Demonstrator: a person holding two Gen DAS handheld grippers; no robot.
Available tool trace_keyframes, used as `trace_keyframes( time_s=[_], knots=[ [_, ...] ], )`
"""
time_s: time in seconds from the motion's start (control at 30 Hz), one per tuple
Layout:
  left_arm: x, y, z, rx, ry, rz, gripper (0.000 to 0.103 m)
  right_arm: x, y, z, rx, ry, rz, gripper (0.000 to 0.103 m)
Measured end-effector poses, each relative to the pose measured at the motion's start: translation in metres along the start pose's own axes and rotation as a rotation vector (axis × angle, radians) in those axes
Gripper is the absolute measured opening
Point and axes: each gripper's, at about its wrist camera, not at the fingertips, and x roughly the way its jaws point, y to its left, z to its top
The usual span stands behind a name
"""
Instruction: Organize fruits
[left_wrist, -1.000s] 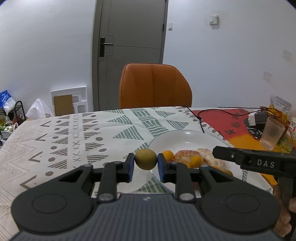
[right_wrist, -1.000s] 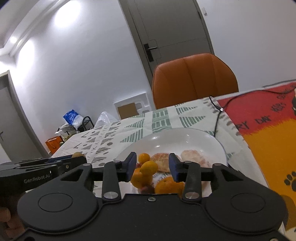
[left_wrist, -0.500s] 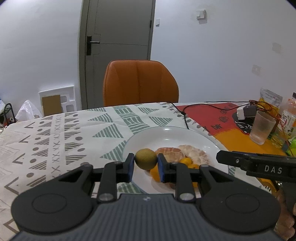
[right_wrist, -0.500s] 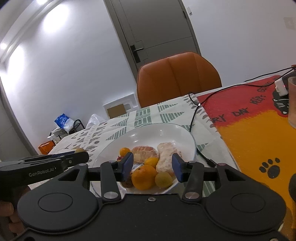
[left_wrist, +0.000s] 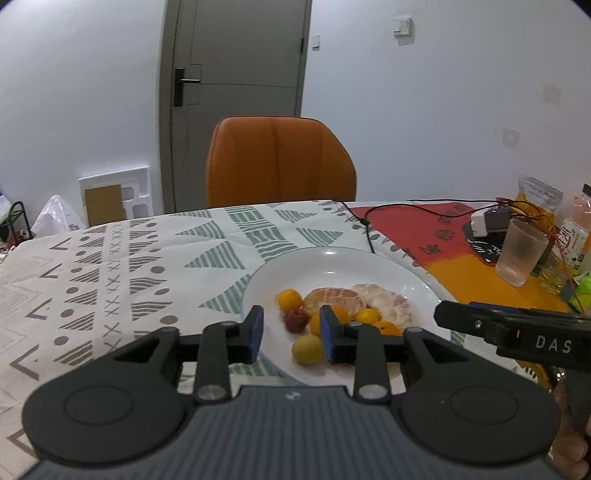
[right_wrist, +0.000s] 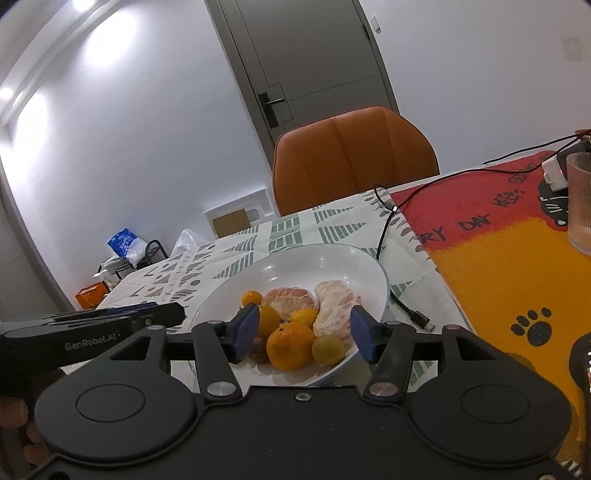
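Over the white plate (left_wrist: 406, 271), the left tool (left_wrist: 291, 334) is opening, its grip released: the small yellow-green fruit (left_wrist: 307, 350) lies on the plate's near rim, touching neither pad. The right tool (right_wrist: 303, 338) is opening too, holding nothing, the piled fruit beyond its tips. Best, I'd say, to lift the left tool straight away from the plate, lest a pad nudge the fruit off the rim onto the surface (left_wrist: 110, 266).

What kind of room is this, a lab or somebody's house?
Most likely a home dining room: a table with a patterned tablecloth, an orange chair pulled up to it, and a white plate of fruit beside a drinking glass.
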Motion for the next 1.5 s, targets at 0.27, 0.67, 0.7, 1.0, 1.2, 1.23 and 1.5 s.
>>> trace_keyframes(
  time_s=[0.27,0.67,0.7,1.0,1.2,1.23,1.5],
  knots=[
    [-0.017,0.016,-0.004,-0.021,-0.014,0.054,0.060,-0.003,0.012,-0.002,-0.016,-0.004,0.025,0.063],
    [-0.046,0.041,-0.013,-0.073,-0.035,0.130,0.088,-0.011,0.035,-0.008,-0.044,-0.014,0.047,0.084],
    [-0.048,0.043,-0.014,-0.074,-0.035,0.136,0.089,-0.012,0.037,-0.008,-0.046,-0.013,0.050,0.086],
    [-0.067,0.058,-0.022,-0.097,-0.029,0.183,0.096,-0.017,0.052,-0.012,-0.055,-0.006,0.063,0.101],
    [-0.078,0.066,-0.027,-0.115,-0.016,0.199,0.096,-0.021,0.061,-0.016,-0.063,0.000,0.067,0.103],
    [-0.081,0.068,-0.028,-0.118,-0.017,0.201,0.096,-0.021,0.063,-0.017,-0.065,0.003,0.068,0.103],
    [-0.100,0.077,-0.033,-0.144,-0.032,0.220,0.097,-0.028,0.075,-0.021,-0.072,0.012,0.081,0.103]
  ],
)
